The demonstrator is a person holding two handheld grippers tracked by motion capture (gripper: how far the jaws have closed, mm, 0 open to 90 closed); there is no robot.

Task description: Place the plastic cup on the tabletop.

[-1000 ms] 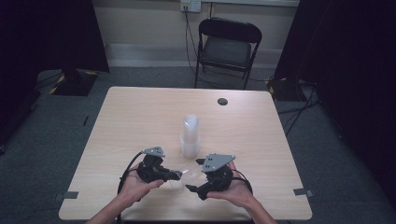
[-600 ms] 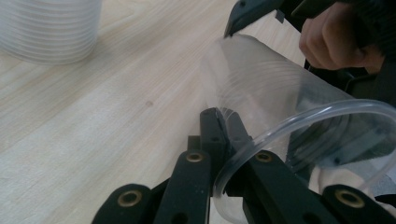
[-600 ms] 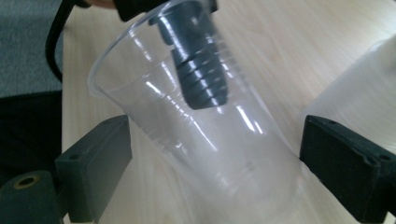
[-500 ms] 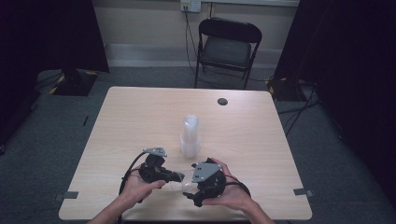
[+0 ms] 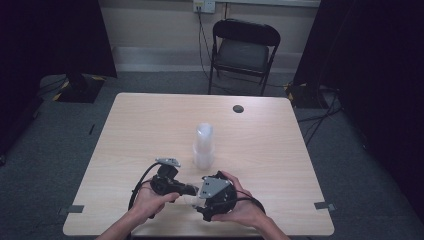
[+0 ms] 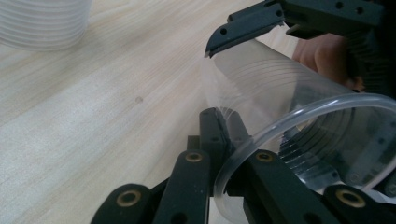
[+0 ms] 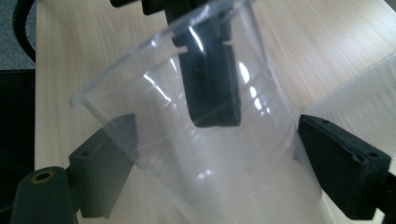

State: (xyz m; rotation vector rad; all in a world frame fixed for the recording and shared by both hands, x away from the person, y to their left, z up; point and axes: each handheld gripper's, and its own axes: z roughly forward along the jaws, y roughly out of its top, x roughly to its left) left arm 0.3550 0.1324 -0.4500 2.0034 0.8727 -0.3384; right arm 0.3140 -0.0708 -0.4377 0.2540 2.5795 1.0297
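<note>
Item: clear plastic cup (image 6: 299, 140), thin-walled, ribbed, lying on its side. Location: lower centre of the high view, between the two claws, near the front edge of the pale wooden surface (image 5: 280, 145).

Left claw (image 5: 192, 191): lower centre-left of the high view, held in the person's left hand (image 5: 150, 200). Jaws fully closed, pinching the cup's rim wall, one jaw inside and one outside; in the left claw's view the rim curves round the jaws at lower centre. Unchanged from a second ago; same place, same grip.

Right claw (image 7: 210, 154): lower centre of the high view, held in the person's right hand (image 5: 245, 210). Jaws stand wide on either side of the cup's body, at lower left and lower right of the right claw's view, and have just been closing a little with the cup between them. The pads lie right at the cup wall; whether they press on it cannot be told. Change: a second ago this claw sat further right, apart from the left one; it is now drawn in beside it, over the cup.

Also present: stack of translucent white plastic cups (image 5: 204, 146), upright, middle of the surface, unmoved. Small dark round disc (image 5: 238, 108), upper right part of the surface, unmoved. Black folding chair (image 5: 243, 50), upper centre, behind the surface.
</note>
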